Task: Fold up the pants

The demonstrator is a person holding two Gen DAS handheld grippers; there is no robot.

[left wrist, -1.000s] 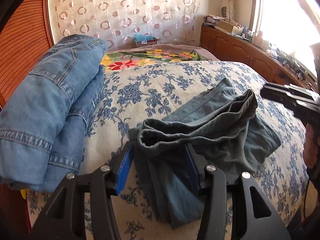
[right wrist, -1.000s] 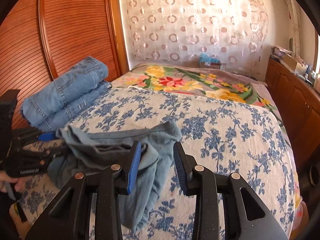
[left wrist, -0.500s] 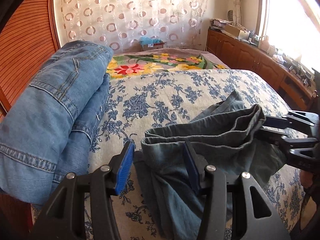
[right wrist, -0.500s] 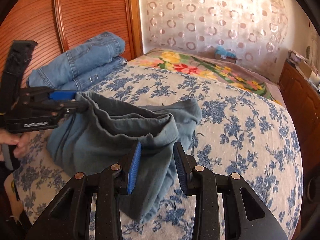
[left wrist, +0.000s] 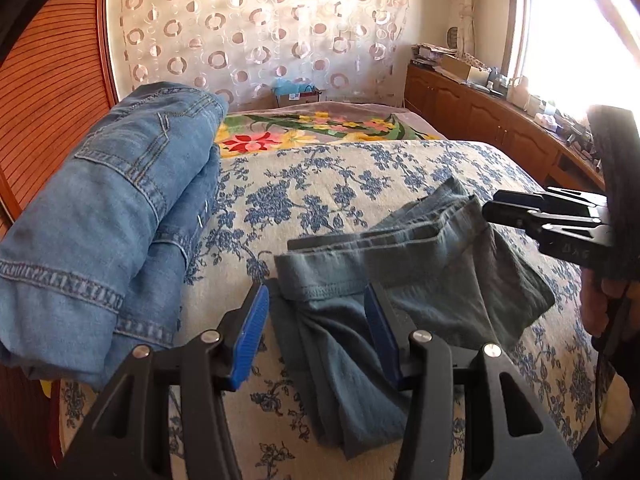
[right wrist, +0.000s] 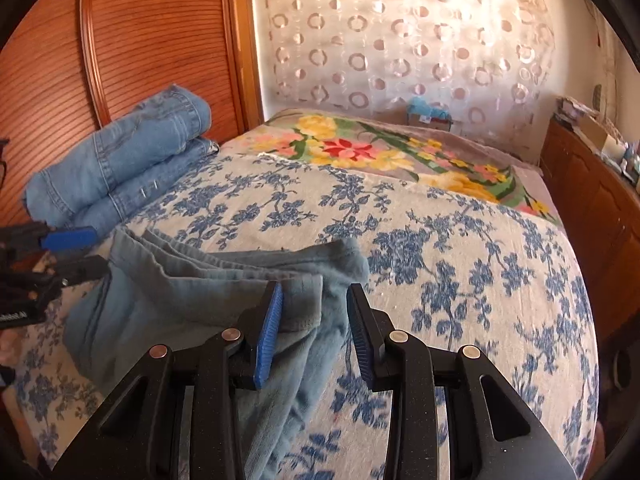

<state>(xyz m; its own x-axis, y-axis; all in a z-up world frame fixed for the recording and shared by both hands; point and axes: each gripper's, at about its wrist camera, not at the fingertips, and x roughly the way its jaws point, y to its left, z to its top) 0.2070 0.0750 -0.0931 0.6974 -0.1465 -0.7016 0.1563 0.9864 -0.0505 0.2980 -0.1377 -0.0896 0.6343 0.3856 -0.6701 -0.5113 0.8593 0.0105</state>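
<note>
We see the grey-blue pants (left wrist: 400, 276) lying bunched on the flowered bedspread (left wrist: 328, 184), near the bed's front edge. Our left hand-held gripper (left wrist: 316, 332) stands open, the waistband corner between its pads and clear of the left one. Our right hand-held gripper (right wrist: 314, 328) is open too, straddling the other corner without pressing it. Folded jeans (left wrist: 108, 216) lie to the left, against the wooden wall (right wrist: 160, 32).

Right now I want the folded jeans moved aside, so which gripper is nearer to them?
Left. The left gripper sits just beside the folded jeans, on the grey-blue pants. The right gripper is at the pants' far end, away from the jeans.
</note>
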